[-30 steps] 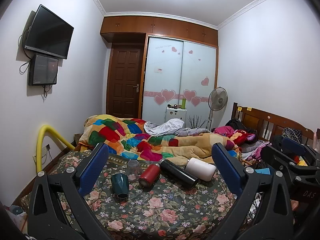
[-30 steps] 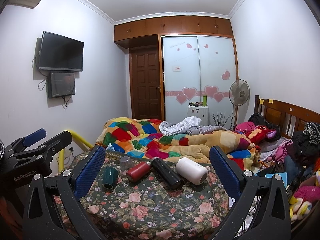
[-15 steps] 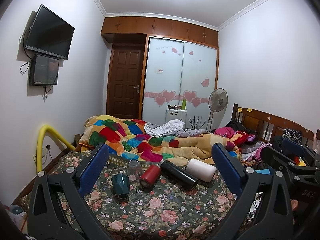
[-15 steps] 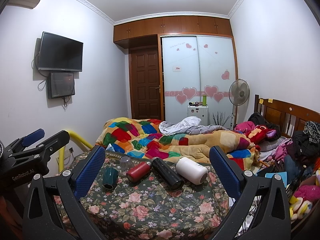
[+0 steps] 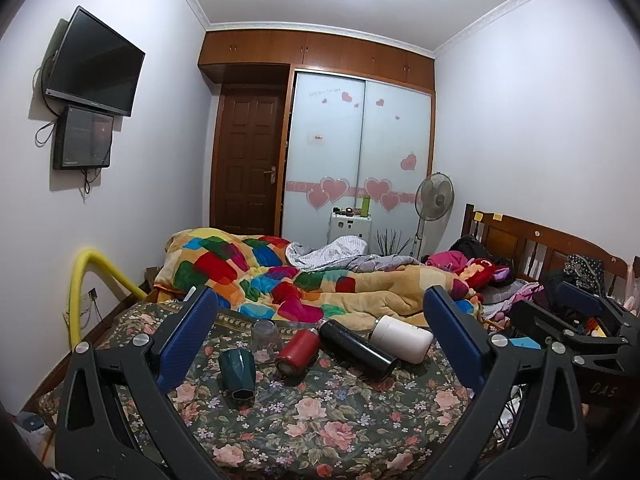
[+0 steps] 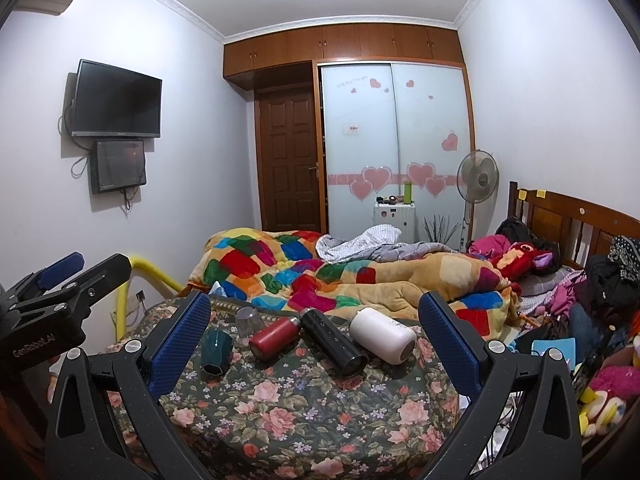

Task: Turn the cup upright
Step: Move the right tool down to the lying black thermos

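A dark green faceted cup (image 5: 238, 376) lies tipped over on the floral cloth (image 5: 320, 420), its base toward me; it also shows in the right wrist view (image 6: 216, 351). A clear glass (image 5: 265, 336) stands upside down behind it, and shows in the right wrist view (image 6: 249, 320). A red bottle (image 5: 298, 352), a black bottle (image 5: 356, 350) and a white bottle (image 5: 400, 338) lie on their sides. My left gripper (image 5: 320, 344) is open and empty, held back from the objects. My right gripper (image 6: 316, 344) is open and empty too.
A colourful patchwork quilt (image 5: 280, 276) is heaped just behind the floral cloth. Clothes and toys (image 6: 592, 320) are piled at the right by a wooden headboard (image 5: 532, 244). A yellow pipe (image 5: 86, 280) curves at the left wall. The left gripper's body (image 6: 52, 312) shows in the right view.
Both views have shifted only slightly. The cups and bottles have not moved, and both grippers stay open.
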`<state>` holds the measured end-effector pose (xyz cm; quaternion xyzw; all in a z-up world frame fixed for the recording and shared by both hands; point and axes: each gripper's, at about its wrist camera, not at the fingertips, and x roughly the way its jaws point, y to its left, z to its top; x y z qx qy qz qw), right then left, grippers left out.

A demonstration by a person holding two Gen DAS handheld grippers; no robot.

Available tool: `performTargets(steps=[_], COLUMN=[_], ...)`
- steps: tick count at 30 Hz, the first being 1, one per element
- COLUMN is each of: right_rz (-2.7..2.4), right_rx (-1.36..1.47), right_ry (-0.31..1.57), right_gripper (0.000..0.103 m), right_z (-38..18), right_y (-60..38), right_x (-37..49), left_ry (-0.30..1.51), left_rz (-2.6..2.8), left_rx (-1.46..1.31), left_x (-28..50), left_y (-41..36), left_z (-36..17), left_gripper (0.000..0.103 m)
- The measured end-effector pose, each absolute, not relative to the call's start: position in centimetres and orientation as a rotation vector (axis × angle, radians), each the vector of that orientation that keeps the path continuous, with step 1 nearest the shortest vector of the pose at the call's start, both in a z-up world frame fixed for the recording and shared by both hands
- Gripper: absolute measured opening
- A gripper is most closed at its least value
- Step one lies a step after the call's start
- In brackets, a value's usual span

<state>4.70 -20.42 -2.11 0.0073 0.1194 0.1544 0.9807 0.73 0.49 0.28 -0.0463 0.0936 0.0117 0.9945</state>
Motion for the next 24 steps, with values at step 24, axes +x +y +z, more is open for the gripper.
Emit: performTargets(steps=[24], right_rz=[0.375], right_rx=[-0.089], right_ry=[0.731], right_gripper=[0.103], right_z=[-12.9], right_y=[-18.9], right_x=[25.6], left_ry=[0.615], left_rz=[0.085], left_rx=[-0.217], left_x=[16.9], left_y=[6.4], left_z=[-14.2], left_gripper=[0.103])
